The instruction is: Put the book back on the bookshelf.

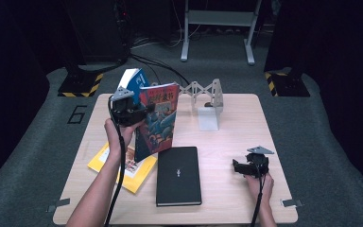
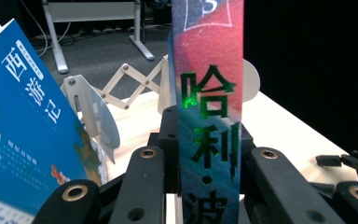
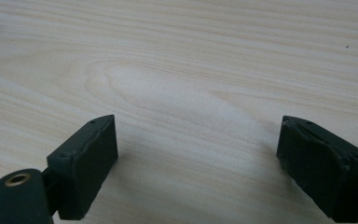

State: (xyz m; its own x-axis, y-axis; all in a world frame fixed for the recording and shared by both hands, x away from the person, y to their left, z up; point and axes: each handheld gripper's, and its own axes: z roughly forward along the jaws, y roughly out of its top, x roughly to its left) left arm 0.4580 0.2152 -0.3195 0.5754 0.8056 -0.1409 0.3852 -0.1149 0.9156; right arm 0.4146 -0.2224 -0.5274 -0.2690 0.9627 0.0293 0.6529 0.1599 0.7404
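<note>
Big pale wood desk (image 1: 227, 118) fills the middle, dark floor all round it. Next in size: black book (image 1: 178, 175) lying flat, front-centre of the desk, closed. Just left of it a yellow book (image 1: 105, 164) lies flat too, partly under the raised red one.

Now the action: red book (image 1: 158, 120) is up off the desk, standing upright w/ its bottom corner hanging over the yellow book, just beside the black one. Left claw (image 1: 139, 113) has it pinched at the spine edge; in the left gripper view the jaws sit tight on either side of the red book's spine (image 2: 209, 116), green characters running down it. Clamped, no gap visible.

Blue book (image 1: 133, 81) leans right behind the red one, tilted back-left; left gripper view puts the blue book (image 2: 23, 126) just beside the claw. Can't tell if it touches the red book, angle's poor.

Back of the desk: white folding rack (image 1: 203, 94), scissor-type, w/ end plates, standing apart from the books.

Smallest: right claw (image 1: 238, 166), down low at the desk's right side, well apart from everything. In the right gripper view the right claw's (image 3: 196, 163) jaws stand wide, nothing betw. them, bare wood below.
</note>
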